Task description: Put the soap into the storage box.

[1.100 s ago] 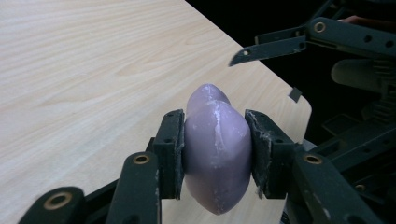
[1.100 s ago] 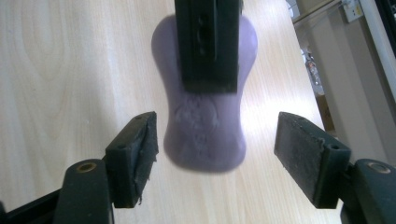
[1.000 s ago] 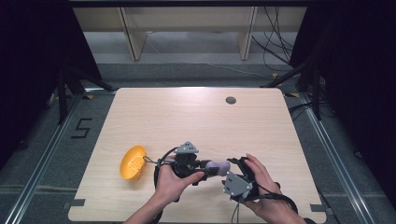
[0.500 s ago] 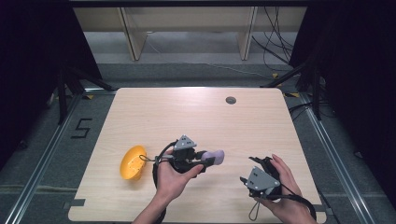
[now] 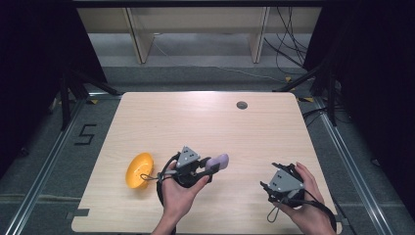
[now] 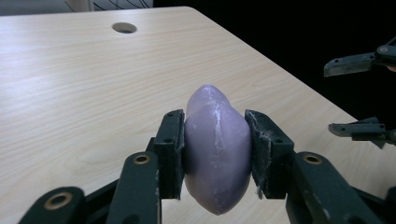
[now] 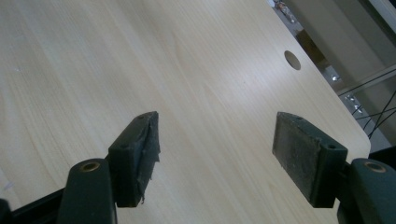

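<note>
**Low in the frame, a lilac soap bar pinched in the left tool**

Near the bottom centre of the high view, the left gripper (image 5: 211, 169) is clamped on a pale purple soap bar (image 5: 218, 161), which pokes out toward the right of the frame above the wooden table (image 5: 205, 122). From the left gripper view the hold is plain: the two black jaws press the bar's flanks from either side, the soap bar (image 6: 215, 149) standing on edge between the pads with a whitish seam running down its middle, its rounded ends sticking out above and below them. It looks lifted off the tabletop rather than lying on it.

Just left of that hand, an orange bowl (image 5: 138, 170) sits on the table near the lower left part of the board, tipped so its hollow faces up and to the left; a black cable loops beside its rim.

At the lower right, the right gripper (image 5: 266, 188) is held in the other hand, well apart from the soap. Its own view shows the jaws spread wide with bare wood between the worn pads, nothing in them.

Toward the upper right of the tabletop there is a round cable hole (image 5: 242, 105). Beyond the far edge stand pale shelf legs and trailing wires on the floor.
</note>
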Motion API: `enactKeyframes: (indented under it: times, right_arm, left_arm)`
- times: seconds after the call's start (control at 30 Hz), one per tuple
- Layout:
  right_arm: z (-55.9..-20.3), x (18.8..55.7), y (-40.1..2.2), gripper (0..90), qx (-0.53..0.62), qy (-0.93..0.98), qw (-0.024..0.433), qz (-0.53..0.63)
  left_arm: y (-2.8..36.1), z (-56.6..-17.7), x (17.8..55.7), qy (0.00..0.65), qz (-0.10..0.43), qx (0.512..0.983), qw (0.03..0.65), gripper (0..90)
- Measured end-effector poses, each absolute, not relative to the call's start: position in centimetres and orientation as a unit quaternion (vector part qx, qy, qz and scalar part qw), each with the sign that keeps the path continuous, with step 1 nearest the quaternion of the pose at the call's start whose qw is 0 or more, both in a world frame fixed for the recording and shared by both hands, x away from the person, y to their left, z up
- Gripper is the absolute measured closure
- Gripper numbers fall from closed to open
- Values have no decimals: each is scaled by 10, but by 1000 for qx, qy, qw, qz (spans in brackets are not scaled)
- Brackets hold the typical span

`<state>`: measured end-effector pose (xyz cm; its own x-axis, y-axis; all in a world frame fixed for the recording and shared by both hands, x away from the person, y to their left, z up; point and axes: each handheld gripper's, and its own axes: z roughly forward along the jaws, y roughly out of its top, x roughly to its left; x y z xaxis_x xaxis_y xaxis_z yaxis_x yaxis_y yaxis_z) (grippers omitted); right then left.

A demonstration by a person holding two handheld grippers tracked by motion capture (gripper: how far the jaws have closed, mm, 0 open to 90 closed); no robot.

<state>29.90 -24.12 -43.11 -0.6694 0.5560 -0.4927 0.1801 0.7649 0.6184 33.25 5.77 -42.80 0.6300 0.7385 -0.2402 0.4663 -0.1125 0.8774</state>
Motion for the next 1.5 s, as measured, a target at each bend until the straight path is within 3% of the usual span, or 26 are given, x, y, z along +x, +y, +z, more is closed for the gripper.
enactKeyframes:
  times: [1.5]
  right_arm:
    - [-441, 321, -260, 310, 305, 850, 320, 286]
  left_arm:
    - [140, -425, 302, 481, 264, 656, 518, 593]
